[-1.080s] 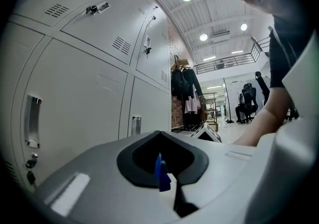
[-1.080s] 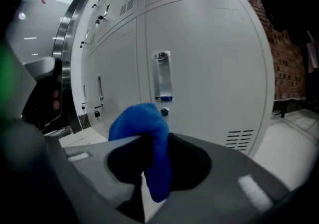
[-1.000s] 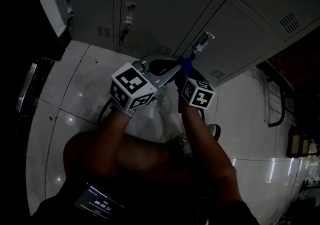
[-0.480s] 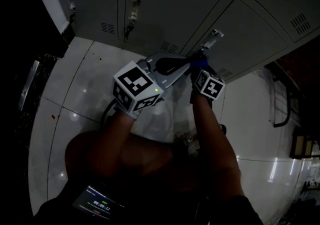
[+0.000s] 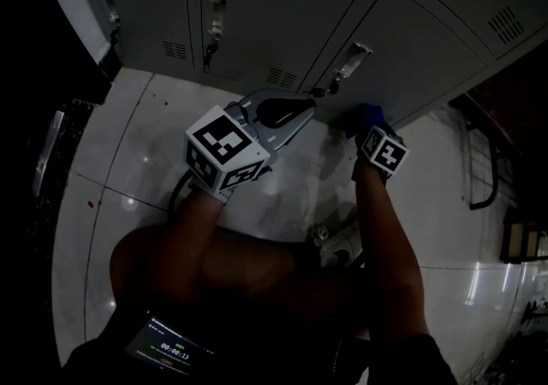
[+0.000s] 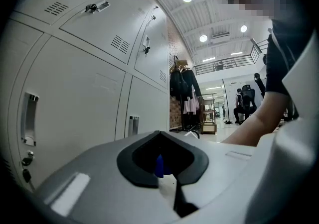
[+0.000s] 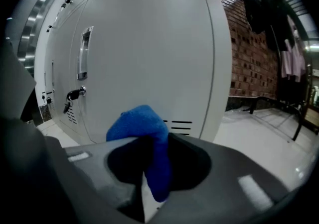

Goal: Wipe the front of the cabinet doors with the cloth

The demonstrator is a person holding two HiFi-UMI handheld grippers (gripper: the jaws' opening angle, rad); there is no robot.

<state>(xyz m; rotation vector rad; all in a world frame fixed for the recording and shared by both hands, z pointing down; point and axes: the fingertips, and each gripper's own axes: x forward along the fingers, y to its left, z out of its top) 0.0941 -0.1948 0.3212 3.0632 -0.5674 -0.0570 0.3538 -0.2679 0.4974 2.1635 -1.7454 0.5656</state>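
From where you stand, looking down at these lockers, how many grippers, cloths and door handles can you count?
Grippers, the left gripper and the right gripper: 2
Blue cloth, in the right gripper's jaws: 1
Door handles on the lower lockers, head view: 3
Total: 6

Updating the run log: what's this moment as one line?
right gripper: shut on cloth | cloth: blue, by lower cabinet door, contact unclear | left gripper: shut, off the door
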